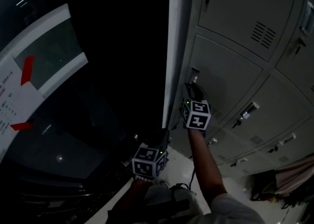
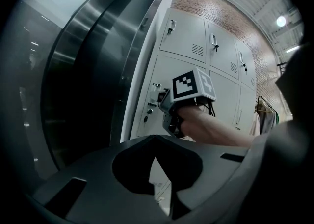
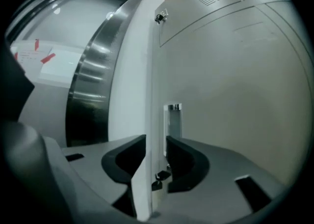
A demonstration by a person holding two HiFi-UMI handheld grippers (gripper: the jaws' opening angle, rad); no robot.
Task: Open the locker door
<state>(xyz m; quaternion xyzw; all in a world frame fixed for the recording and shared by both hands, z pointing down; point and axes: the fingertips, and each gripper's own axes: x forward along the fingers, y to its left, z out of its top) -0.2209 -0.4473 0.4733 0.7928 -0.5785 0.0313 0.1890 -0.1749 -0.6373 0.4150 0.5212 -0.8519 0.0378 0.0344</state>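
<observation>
Locker door (image 3: 230, 95) is sitting in the grey bank on the person's right, lying flush with its neighbours and directly ahead of the right gripper (image 3: 156, 142). That gripper's jaws are standing apart, straddling the pale vertical edge (image 3: 142, 120) at the door's left side. A small dark lock piece (image 3: 159, 176) is showing low in the gap, and one bright handle plate (image 3: 174, 120) is standing just beyond the tips. The pads are not visibly pressing on anything.

The left gripper (image 2: 156, 138) is hanging nearer the person, well apart from the lockers, its jaw tips resting together with nothing between them.

Two marker cubes are showing in the head view — the right cube (image 1: 196, 114) up against the lockers, the left cube (image 1: 148, 161) lower down. In the left gripper view the upper row (image 2: 211, 41) is showing three doors, each carrying one handle. A dark curved metal column (image 2: 83, 70) is standing left of the lockers, and two red tape strips (image 1: 27, 69) are holding a white sheet (image 1: 12, 95).
</observation>
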